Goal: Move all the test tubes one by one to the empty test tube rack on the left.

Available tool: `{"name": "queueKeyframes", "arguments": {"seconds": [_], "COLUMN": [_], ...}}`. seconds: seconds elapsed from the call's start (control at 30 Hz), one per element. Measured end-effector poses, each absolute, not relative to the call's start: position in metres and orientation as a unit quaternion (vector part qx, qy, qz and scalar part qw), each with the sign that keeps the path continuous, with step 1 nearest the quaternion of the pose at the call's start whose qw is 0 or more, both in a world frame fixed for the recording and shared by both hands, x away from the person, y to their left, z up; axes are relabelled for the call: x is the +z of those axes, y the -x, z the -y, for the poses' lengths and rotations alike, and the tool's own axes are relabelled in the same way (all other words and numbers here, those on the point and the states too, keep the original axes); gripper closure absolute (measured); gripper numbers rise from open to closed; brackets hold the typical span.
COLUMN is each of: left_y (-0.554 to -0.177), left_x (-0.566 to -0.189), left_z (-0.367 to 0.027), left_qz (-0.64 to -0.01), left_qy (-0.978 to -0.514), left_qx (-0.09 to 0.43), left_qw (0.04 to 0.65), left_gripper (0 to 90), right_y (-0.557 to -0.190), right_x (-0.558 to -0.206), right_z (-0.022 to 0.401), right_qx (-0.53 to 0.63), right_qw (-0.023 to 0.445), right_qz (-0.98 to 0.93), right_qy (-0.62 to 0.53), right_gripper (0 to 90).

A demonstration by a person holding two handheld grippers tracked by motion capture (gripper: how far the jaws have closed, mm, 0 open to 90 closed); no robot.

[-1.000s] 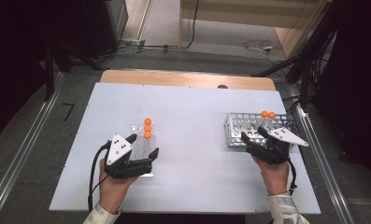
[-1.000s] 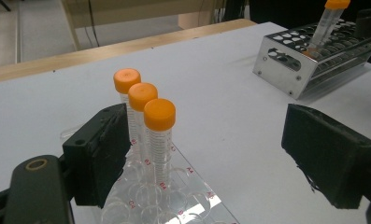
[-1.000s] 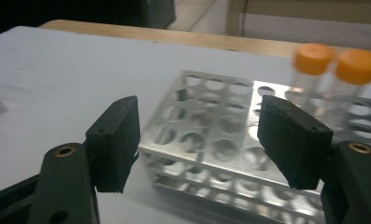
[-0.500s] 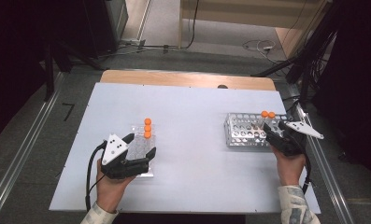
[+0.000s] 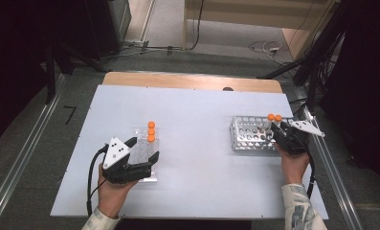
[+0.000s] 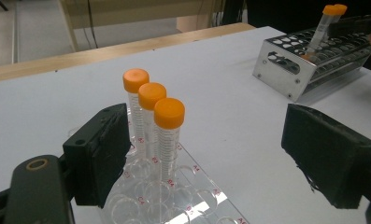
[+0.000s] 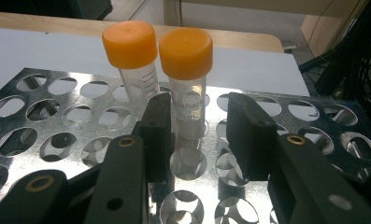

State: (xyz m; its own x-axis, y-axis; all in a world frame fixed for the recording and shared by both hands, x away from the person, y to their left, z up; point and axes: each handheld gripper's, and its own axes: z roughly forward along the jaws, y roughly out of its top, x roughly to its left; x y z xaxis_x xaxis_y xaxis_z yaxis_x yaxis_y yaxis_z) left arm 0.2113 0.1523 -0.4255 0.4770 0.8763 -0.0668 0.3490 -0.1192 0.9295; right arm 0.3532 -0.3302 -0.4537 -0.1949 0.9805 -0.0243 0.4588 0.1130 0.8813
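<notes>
The right gripper (image 7: 199, 135) has just been closing its fingers around 1 light, slippery, orange-capped tube (image 7: 187, 84) in the metal rack (image 5: 247, 135) — not yet pinching; grip its clear barrel below the cap.

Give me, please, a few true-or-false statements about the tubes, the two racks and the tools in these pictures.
1. Three orange-capped tubes stand in the clear plastic rack. True.
2. The metal rack holds four tubes. False: two tubes stand in it.
3. The right tool has a tube between its jaws, which have just been closing. True; whether the pads already press on it is unclear.
4. The left tool is shut on a tube. False: it is open, with the three tubes ahead of its jaws.
5. The metal rack lies on its side. False: it stands upright.
</notes>
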Motion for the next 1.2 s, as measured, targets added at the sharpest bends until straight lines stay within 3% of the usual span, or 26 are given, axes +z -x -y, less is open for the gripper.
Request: {"name": "queueKeyframes", "arguments": {"seconds": [0.53,1.2], "left_y": [-0.212,-0.211], "left_x": [-0.427,-0.427], "left_z": [-0.151,-0.149], "left_qz": [-0.438,-0.434], "left_qy": [-0.702,-0.706], "left_qx": [0.261,0.257], "left_qw": [0.497,0.497], "left_gripper": [15.9,15.9], "right_y": [-0.361,-0.349], "right_x": [-0.458,-0.428], "right_z": [0.329,0.331], "right_qx": [0.393,0.432], "right_qw": [0.33,0.35], "right_qz": [-0.671,-0.649], "right_qy": [-0.535,-0.519], "right_gripper": [71.1,72.4]}}
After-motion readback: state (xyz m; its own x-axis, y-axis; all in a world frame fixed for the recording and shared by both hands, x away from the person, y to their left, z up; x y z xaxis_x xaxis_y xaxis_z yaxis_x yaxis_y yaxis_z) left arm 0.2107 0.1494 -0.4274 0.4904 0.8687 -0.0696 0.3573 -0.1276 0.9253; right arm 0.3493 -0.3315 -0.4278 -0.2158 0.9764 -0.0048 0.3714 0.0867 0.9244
